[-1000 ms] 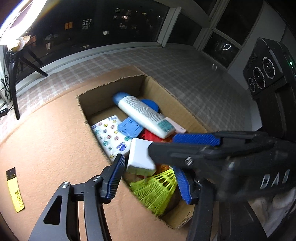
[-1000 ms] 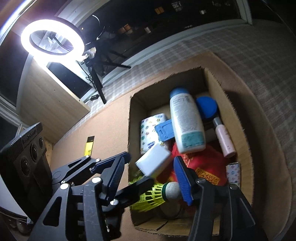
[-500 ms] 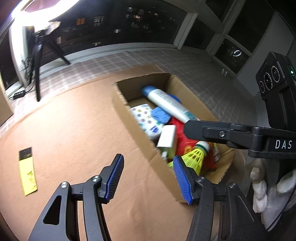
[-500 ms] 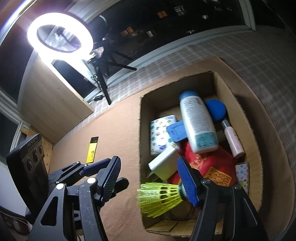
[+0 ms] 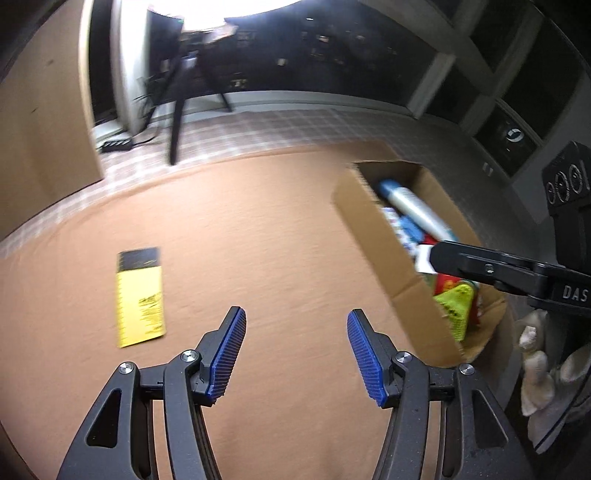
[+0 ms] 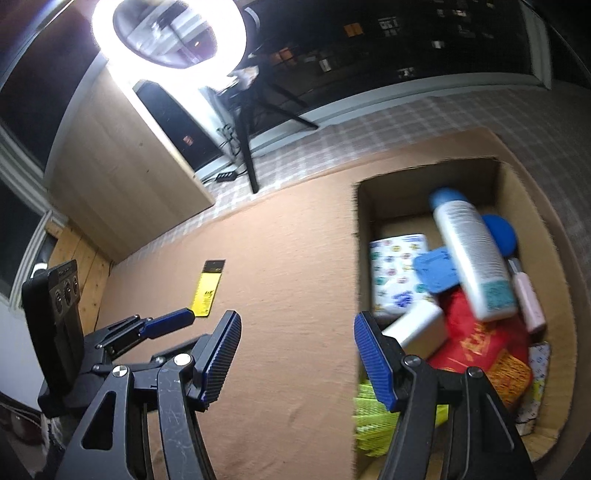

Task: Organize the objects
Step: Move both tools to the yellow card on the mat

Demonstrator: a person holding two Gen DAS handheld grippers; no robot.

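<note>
Both claws are now hanging spread and empty. The left gripper is swinging away from the cardboard box toward the yellow packet lying on the brown mat, probably next. The right gripper is hovering beside the box, where the shuttlecock is lying at the near end, released.

Ring light w/ dark windows

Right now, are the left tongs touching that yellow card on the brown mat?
Apart. The left wrist view shows the left tongs open and empty, with bare mat between them and the yellow card.
</note>
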